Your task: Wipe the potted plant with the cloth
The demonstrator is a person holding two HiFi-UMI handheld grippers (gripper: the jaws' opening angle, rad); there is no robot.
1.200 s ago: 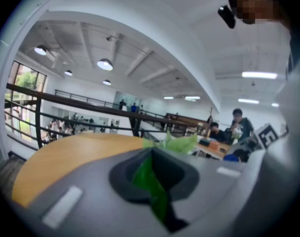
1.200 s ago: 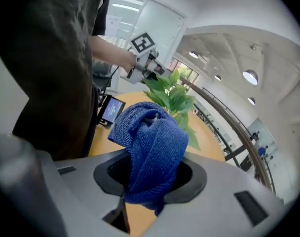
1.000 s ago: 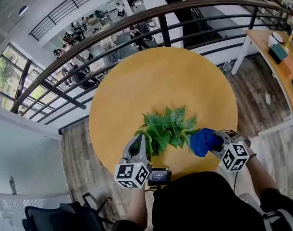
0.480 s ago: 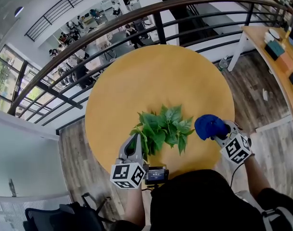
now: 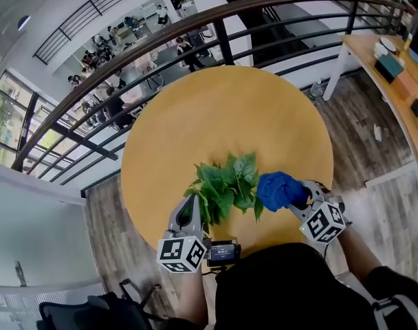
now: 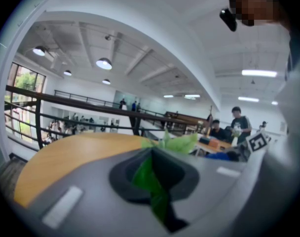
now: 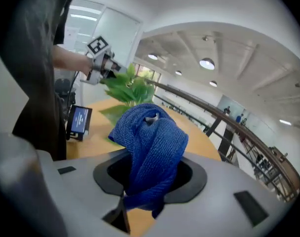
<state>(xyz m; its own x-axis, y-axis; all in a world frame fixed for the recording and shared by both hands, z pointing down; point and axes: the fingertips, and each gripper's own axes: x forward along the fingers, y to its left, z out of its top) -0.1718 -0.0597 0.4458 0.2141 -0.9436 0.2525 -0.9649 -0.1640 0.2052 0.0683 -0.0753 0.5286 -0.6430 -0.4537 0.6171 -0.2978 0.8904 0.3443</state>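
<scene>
While the head view looks steeply down, the potted plant (image 5: 226, 184) stands on the round yellow counter (image 5: 223, 108), close to its near edge, with its leaves fanning out between the two claws. The left claw (image 5: 194, 203) pokes into the foliage from the near left. The right claw (image 5: 296, 196) comes in from the right with the blue cloth (image 5: 276, 190) bunched at its tip, and that cloth appears to touch the leaves on the plant's right side. A small screen device (image 5: 223, 251) lies at the counter's near edge, just beside the left claw's marker cube. Over to the left gripper view: the jaws are pressed together on a single green leaf (image 6: 146, 174), pinched flat between them, and more leaves show just beyond. Now the right gripper view: the jaws are clamped on the cloth, which bulges up above them in a thick blue wad, and the plant and the left claw are in sight behind it.
</scene>
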